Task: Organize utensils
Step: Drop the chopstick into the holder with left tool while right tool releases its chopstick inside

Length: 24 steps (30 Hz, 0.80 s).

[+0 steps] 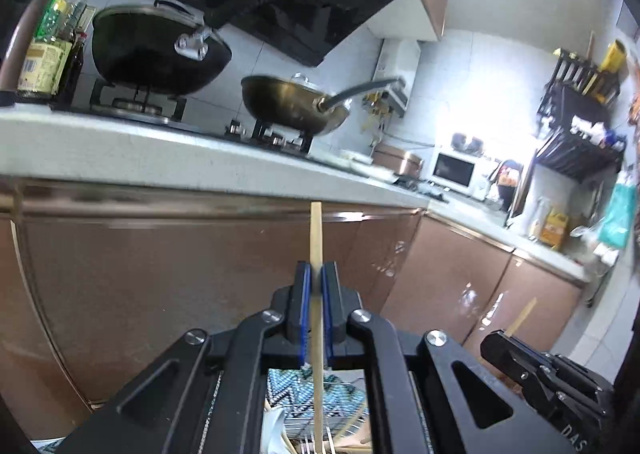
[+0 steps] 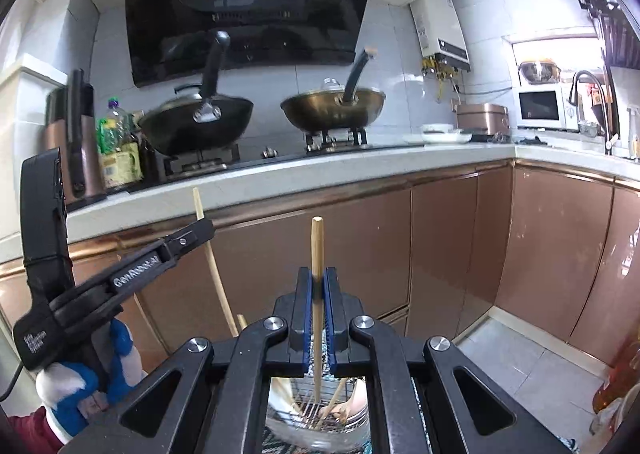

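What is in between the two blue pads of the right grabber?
A wooden chopstick stands upright between the right gripper's blue pads, clamped, in the right wrist view.

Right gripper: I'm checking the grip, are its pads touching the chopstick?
Touching. The right wrist view shows the right gripper with blue pads pressed against both sides of the upright chopstick.

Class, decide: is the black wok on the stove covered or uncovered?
Covered. A lid sits on the black wok on the left burner.

Black claw [image 2: 319,286] with blue pads [image 2: 307,306], silver screws; blue-and-white glove [image 2: 80,382], maroon sleeve [image 2: 28,432].
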{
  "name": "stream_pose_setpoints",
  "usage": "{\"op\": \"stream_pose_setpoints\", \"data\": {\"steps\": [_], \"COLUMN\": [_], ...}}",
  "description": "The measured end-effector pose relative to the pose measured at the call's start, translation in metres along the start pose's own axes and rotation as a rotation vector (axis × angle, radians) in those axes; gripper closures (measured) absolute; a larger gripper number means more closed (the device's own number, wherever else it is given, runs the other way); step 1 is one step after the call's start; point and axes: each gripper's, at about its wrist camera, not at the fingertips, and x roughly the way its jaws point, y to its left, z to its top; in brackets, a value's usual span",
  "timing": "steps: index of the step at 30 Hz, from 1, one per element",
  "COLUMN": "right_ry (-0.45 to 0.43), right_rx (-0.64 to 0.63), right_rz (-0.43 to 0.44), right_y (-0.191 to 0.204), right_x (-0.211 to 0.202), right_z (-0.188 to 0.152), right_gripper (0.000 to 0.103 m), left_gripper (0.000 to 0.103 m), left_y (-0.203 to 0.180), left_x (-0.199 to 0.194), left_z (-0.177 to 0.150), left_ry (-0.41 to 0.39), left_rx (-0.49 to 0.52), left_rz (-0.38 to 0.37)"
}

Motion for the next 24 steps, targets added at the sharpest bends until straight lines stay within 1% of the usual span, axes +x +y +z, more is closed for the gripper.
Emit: {"op": "stream_pose_setpoints", "data": {"steps": [2, 6, 10, 11, 13, 15, 16, 17, 21, 24], "right_ry": [0.013, 0.053, 0.083, 0.088, 0.095, 0.094, 0.089, 0.084, 0.066, 0.044], "right_rx": [-0.006, -0.023, -0.022, -0.023, -0.022, -0.019, -0.017, -0.015, -0.004, 0.009], "right_rz": [-0.006, -0.016, -0.021, -0.023, -0.032, -0.049, -0.059, -0.067, -0.096, -0.122], "right_y": [-0.002, -0.003, -0.005, -0.005, -0.005, -0.005, -0.005, -0.005, -0.006, -0.004], "right_x": [0.011, 0.031, 0.042, 0.042, 0.041, 0.036, 0.033, 0.028, 0.008, -0.010], "right_z": [-0.009, -0.031, -0.045, -0.048, -0.053, -0.052, -0.052, -0.051, -0.046, -0.041], "right_gripper": [0.097, 0.097, 0.097, 0.097, 0.089, 0.069, 0.065, 0.062, 0.058, 0.050], "left_gripper": [0.098, 0.098, 0.098, 0.096, 0.095, 0.087, 0.082, 0.080, 0.078, 0.075], "left_y": [0.001, 0.006, 0.010, 0.010, 0.009, 0.009, 0.009, 0.010, 0.013, 0.016], "left_x": [0.017, 0.040, 0.048, 0.048, 0.048, 0.044, 0.041, 0.038, 0.018, -0.005], "left_z": [-0.013, -0.034, -0.051, -0.053, -0.055, -0.056, -0.056, -0.056, -0.048, -0.041], "left_ry": [0.014, 0.045, 0.062, 0.062, 0.064, 0.071, 0.074, 0.075, 0.079, 0.086], "left_rx": [0.004, -0.001, 0.009, 0.010, 0.021, 0.028, 0.025, 0.020, 0.022, 0.023], "left_rz": [0.021, 0.042, 0.037, 0.035, 0.033, 0.037, 0.034, 0.035, 0.048, 0.058]}}
